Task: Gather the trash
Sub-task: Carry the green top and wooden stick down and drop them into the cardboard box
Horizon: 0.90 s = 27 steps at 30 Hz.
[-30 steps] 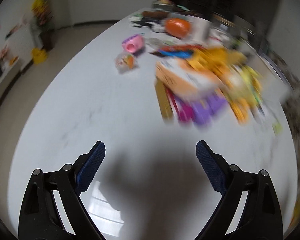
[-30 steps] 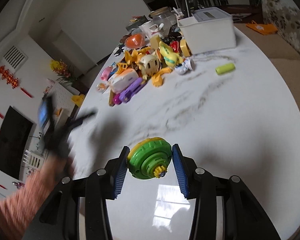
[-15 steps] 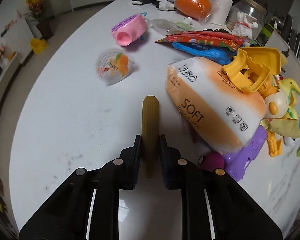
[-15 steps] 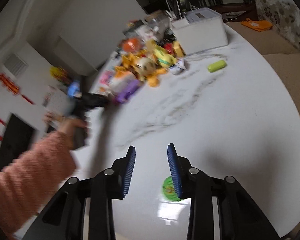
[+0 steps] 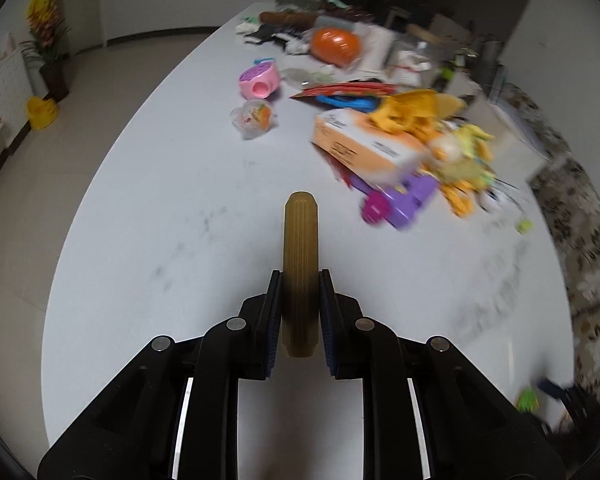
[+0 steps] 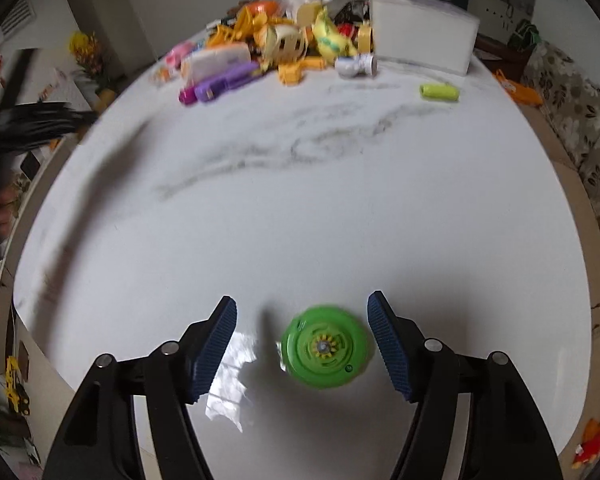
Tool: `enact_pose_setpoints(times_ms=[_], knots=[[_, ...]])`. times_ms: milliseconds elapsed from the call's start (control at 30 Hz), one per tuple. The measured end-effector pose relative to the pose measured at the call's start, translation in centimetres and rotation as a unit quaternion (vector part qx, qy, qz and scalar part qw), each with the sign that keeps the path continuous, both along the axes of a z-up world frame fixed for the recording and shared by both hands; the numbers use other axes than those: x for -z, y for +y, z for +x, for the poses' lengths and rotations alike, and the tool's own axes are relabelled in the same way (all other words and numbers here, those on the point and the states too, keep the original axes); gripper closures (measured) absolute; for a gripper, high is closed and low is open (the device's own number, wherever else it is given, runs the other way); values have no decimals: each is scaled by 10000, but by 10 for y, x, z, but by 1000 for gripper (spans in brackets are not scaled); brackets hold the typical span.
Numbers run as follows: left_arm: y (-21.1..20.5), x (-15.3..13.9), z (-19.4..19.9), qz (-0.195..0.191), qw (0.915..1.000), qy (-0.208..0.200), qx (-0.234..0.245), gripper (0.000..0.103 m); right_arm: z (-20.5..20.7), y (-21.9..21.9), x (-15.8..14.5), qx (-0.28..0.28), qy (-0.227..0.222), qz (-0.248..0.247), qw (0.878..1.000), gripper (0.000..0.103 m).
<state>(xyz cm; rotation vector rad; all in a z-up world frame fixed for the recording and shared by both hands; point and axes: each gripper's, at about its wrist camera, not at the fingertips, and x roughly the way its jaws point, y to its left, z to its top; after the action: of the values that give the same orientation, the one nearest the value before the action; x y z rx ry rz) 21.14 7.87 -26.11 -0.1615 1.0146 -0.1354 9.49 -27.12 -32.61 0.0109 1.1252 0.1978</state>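
A brown stick (image 5: 300, 276) is held tight by the left gripper (image 5: 300, 312). The right gripper (image 6: 302, 344) is spread wide around a green disc (image 6: 324, 346) at the bottom.

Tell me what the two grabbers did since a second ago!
The left hand-held gripper was open over the table, then shut on the ribbed tan stick beside the toy pile and pulled it away from the pile. The right hand-held gripper let go of the green disc, which now lies on the white table between its open fingers. The pile stayed put.
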Motion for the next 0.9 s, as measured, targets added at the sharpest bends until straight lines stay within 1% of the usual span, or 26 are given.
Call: enact_pose_setpoints(times_ms=[67,100,133,167,267,333,400,433,533,567,600,667,733,767,833,900], knots=[[1,-6,-24,-18,9999,-58,151,86,-5,2,4,-14,6,-128,9999,39],[2,-8,-34,-27,9998,-46,216,86,-7,4,6,-27,13,-229,9997,44],[2,-9,-45,-53,9996,-29,264,86,-8,4,8,-12,39,-306,9995,56],[3,-10,-53,-75,9996,-36,285,86,-8,2,10,0,53,-309,9995,57],[4,-15,-81,-95,9991,-47,420,86,-10,-1,11,49,65,-154,9998,57],[2,-19,-99,-19,9986,-91,527,86,-11,-2,10,154,127,1,9998,57],[1,-25,-121,-95,9976,-94,686,86,-15,0,5,213,130,136,9996,57],[1,-27,-129,-99,9972,-91,737,86,-19,3,-1,196,105,155,9996,57],[-6,-34,-164,28,9933,-76,1153,86,-38,18,-22,7,69,289,9996,57],[-9,-34,-180,12,9912,-10,1321,86,-48,25,-30,-93,66,358,9993,57],[-12,-30,-198,-57,9880,137,1538,86,-58,31,-36,-179,79,427,9989,57],[-16,-18,-227,-112,9830,431,1780,86,-83,48,-44,-394,187,581,9974,57],[-20,3,-257,-256,9765,832,1971,86,-108,63,-41,-518,369,631,9960,57],[-22,15,-269,-304,9737,998,2027,86,-121,70,-35,-553,512,706,9947,57],[-27,51,-294,-413,9642,1470,2169,86,-141,81,-18,-567,778,734,9926,57],[-30,83,-306,-462,9586,1715,2226,86,-154,92,8,-591,1032,710,9904,57]])
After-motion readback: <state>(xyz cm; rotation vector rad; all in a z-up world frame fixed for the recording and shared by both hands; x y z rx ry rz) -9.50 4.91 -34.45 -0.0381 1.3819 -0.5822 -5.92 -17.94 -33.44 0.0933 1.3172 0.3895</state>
